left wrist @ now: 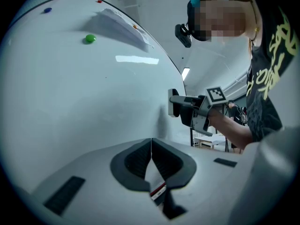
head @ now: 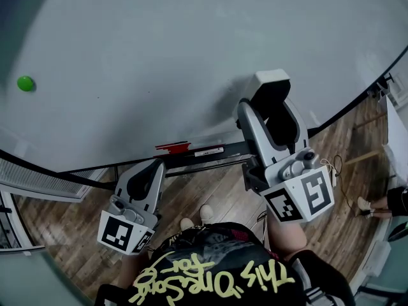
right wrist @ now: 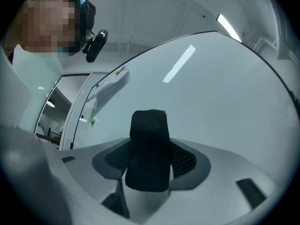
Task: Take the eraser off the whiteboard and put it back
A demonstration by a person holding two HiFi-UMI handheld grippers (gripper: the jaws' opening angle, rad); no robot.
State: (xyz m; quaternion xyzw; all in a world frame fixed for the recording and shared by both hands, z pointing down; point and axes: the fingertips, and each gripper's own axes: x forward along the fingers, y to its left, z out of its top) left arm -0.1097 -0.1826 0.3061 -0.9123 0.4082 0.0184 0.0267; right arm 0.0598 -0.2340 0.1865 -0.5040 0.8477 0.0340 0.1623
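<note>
My right gripper (head: pixel 271 104) is shut on the eraser (head: pixel 272 78), a block with a white back and black felt. In the right gripper view the felt block (right wrist: pixel 149 149) stands upright between the pads and fills the jaws. The left gripper view shows the eraser (left wrist: pixel 172 108) held close against the whiteboard (left wrist: pixel 84 102); whether it touches I cannot tell. My left gripper (head: pixel 153 168) hangs lower, by the board's tray, with its jaws pressed together (left wrist: pixel 151 146) and nothing in them.
The tray (head: pixel 191 161) under the whiteboard (head: pixel 191 43) carries a red marker (head: pixel 173 147) and a second marker (head: pixel 207 152). A green magnet (head: pixel 25 83) sits at the board's left, and a paper sheet (left wrist: pixel 123 25) is fixed higher up. Wooden floor (head: pixel 217 190) lies below.
</note>
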